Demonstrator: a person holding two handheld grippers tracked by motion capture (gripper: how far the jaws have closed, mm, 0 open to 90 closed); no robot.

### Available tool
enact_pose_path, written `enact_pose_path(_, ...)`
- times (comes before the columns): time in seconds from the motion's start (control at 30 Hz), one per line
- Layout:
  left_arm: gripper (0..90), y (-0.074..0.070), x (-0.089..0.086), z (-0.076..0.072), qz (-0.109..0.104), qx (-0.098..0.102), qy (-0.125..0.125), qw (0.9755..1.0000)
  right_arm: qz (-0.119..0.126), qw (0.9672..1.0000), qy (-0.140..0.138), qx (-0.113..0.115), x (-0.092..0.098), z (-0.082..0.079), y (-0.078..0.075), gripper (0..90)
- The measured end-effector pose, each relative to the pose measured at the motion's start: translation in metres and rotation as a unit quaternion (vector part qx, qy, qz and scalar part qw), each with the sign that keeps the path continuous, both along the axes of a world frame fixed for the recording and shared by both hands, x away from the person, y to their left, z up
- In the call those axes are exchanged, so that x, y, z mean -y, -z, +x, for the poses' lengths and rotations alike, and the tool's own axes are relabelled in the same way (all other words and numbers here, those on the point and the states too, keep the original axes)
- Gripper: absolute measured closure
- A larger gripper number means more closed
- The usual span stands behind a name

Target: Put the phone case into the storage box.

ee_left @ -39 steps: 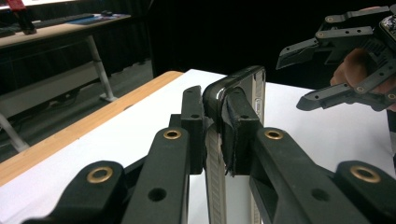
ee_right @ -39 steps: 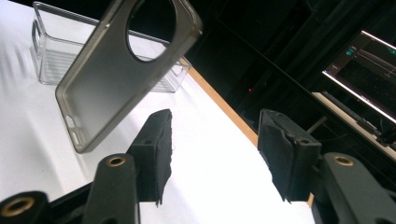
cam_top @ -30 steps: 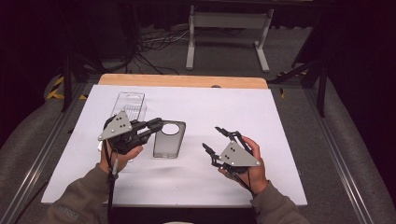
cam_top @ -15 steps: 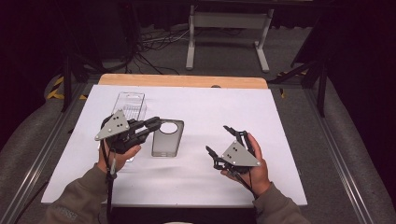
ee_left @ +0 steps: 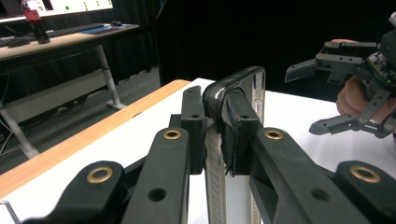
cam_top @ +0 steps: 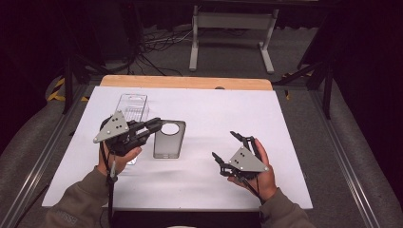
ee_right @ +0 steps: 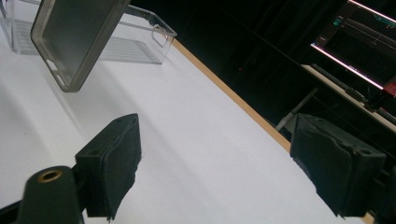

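A grey translucent phone case (cam_top: 168, 142) with a round camera hole is held by its left edge just above the white table (cam_top: 209, 109). My left gripper (cam_top: 154, 126) is shut on that edge; in the left gripper view the pads pinch the case's rim (ee_left: 236, 88) between them, left gripper (ee_left: 215, 109). My right gripper (cam_top: 224, 145) hovers to the right of the case with nothing between its pads. Its jaws have just been opening and stand wide apart, right gripper (ee_right: 224, 163). The case (ee_right: 74, 32) hangs tilted beyond them.
A clear plastic box (cam_top: 132, 108) stands on the table behind my left gripper, also seen as a clear box (ee_right: 140, 42) behind the case. A wooden edge (cam_top: 185, 81) runs along the table's far side. Metal rails flank the table.
The right gripper's jaws have spread wider and the hand has shifted slightly right. The left gripper and the phone case have stayed put.
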State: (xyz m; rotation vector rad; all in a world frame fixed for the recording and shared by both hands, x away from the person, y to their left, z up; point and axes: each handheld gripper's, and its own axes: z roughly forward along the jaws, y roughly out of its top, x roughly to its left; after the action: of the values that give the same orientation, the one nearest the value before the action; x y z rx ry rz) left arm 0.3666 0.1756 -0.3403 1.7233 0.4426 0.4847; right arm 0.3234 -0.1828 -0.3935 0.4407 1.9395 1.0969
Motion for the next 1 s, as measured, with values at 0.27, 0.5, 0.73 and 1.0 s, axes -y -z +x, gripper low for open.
enact_pose_path(0.27, 80.3, -0.002, -0.002, -0.001, -0.001, 0.001, 0.000, 1.0000, 0.002, 1.0000, 0.000, -0.010, 0.005, -0.004, 0.008, 17.6)
enact_pose_path(0.5, 80.3, -0.003, -0.003, -0.001, -0.005, 0.003, -0.003, 1.0000, 0.002, 0.9997, 0.007, -0.024, 0.010, -0.006, 0.017, 17.5)
enact_pose_path(0.73, 80.3, -0.005, -0.006, -0.002, -0.015, 0.006, -0.008, 0.9998, 0.004, 0.9992, 0.012, -0.037, 0.017, -0.009, 0.024, 16.7)
enact_pose_path(1.0, 80.3, -0.009, -0.010, -0.002, -0.024, 0.011, -0.015, 0.9995, 0.021, 0.9984, 0.022, -0.047, 0.025, -0.015, 0.029, 15.1)
